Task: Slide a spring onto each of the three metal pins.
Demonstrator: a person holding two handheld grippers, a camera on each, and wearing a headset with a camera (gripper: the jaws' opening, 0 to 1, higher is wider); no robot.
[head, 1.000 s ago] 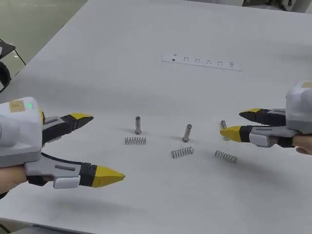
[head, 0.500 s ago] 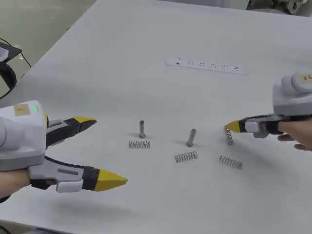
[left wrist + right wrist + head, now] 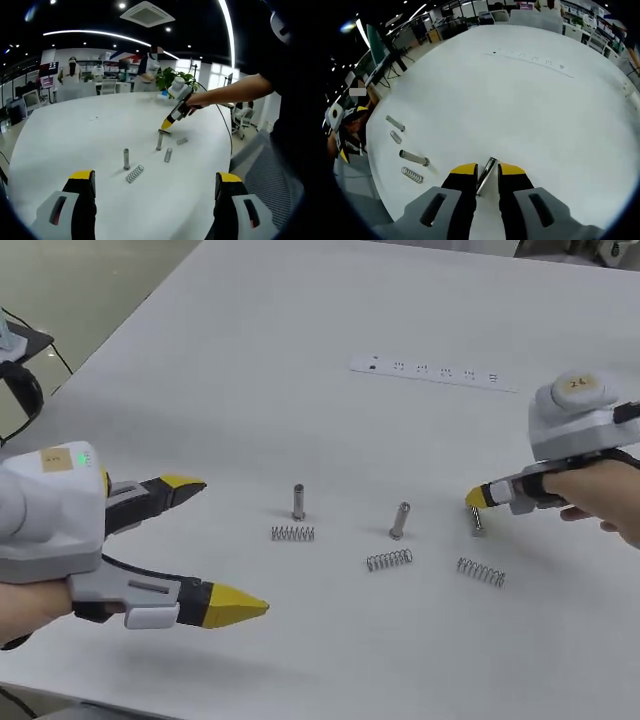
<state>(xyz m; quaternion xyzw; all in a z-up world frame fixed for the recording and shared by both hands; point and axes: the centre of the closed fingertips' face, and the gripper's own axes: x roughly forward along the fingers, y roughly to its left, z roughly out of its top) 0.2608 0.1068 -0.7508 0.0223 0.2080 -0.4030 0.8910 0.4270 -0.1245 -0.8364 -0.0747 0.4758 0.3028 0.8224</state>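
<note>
"Grabbing the right pin [image 3: 487, 174] is the job now, I think. It stands up on the desk [image 3: 300, 360], and the right spring [image 3: 481, 572] lies flat just beside it."

"Where is the right gripper [image 3: 489, 170]?"

"Its fingers [image 3: 465, 171] are one on each side of the pin, close together. A thin bit of desk shows between the pin and one finger. So they look a tiny bit open, and they hold nothing yet."

"How do I do it well?"

"Squeeze slowly. Leave the top of the pin bare so the spring can go on. If you bump the pin, it could fall over and roll."

"And the left gripper [image 3: 222, 545]?"

"It hangs over the near side of the desk. Its fingers are wide open, with nothing in them. I think it should pick the spring up by one end, so the other end is free to go over the pin."

"What about the others?"

"The middle pin [image 3: 400, 520] stands by the middle spring [image 3: 388, 560], and the left pin [image 3: 298, 502] by the left spring [image 3: 292, 533]. No pin has a spring on it."
</note>
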